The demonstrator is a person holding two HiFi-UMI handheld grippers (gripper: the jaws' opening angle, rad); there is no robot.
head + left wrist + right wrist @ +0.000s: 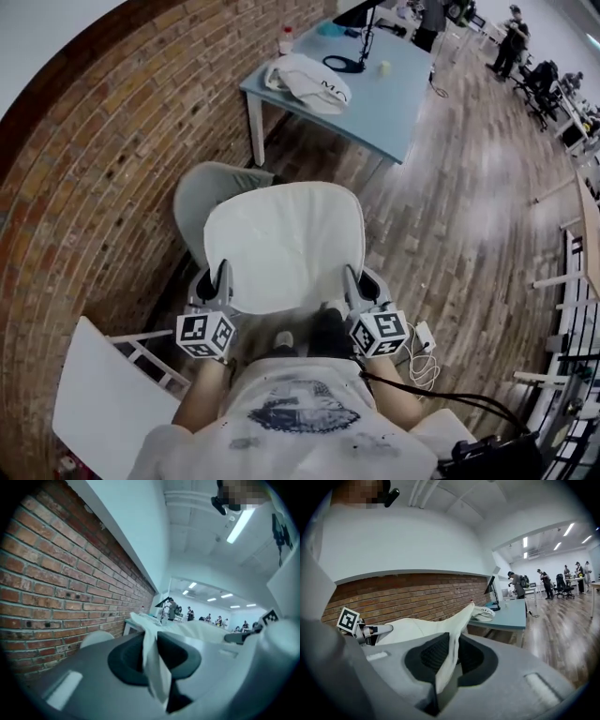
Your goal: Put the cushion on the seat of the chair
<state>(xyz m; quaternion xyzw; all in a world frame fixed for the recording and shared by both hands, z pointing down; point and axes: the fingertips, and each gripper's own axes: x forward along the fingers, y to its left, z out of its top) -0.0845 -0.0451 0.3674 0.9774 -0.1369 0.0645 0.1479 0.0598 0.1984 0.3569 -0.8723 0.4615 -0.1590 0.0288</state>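
Two-handed: L gripper point(221, 279) & R gripper point(352, 284) level, fingers clenched on cushion point(281, 242) edges over chair point(200, 194).

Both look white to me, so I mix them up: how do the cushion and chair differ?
The cushion is held up, pinched at its near edge by the left gripper and right gripper; the chair is in neither. The cushion is bright white and almost fully seen; the chair is greyer and mostly hidden behind it. Both are pale and rounded.
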